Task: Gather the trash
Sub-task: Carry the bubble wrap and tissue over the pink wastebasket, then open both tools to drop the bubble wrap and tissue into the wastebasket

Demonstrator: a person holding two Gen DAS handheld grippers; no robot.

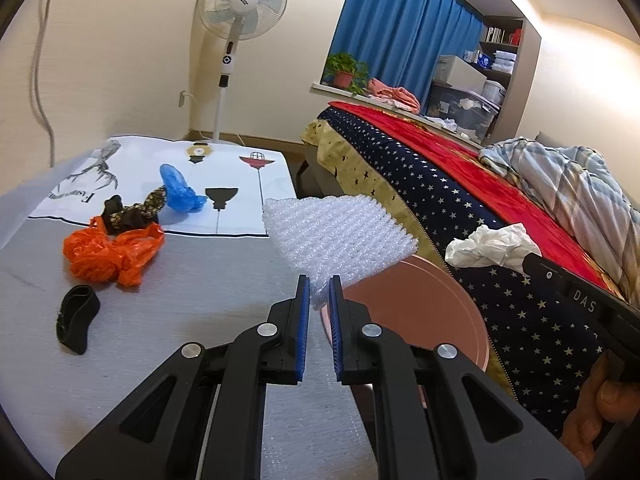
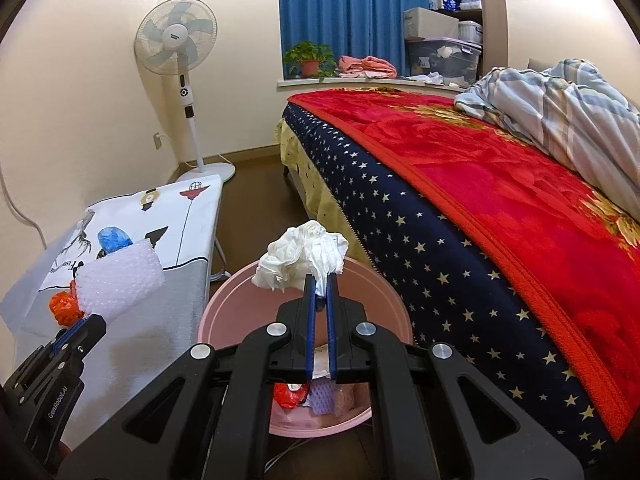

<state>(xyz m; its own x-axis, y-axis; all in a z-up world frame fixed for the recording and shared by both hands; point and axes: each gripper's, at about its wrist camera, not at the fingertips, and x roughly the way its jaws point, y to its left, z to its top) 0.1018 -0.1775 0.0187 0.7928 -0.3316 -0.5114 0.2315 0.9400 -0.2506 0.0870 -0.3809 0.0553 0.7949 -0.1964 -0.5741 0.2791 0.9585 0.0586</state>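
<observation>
The left fingers are pinched on a corner of a bubble wrap sheet, held up past the worktop's edge, over the near rim of the bin. The right fingers are clamped narrow on a crumpled white tissue wad, which hangs directly above the bin.

The bin is round, pink and smooth-walled, standing on the dark floor between the worktop and the bed. Inside it lie a red scrap, some purple mesh and pale wrappers.

On the grey, woven-looking worktop more trash remains: a crinkled orange bag, a blue plastic cover bunched and glossy, a dark patterned strip and a black band curled flat. A printed white cloth covers the far end.

The bed carries a plush red blanket over a navy star-print sheet, with a rumpled striped quilt at its head. A white fan stands by the wall, near blue curtains and a potted plant on the sill.
</observation>
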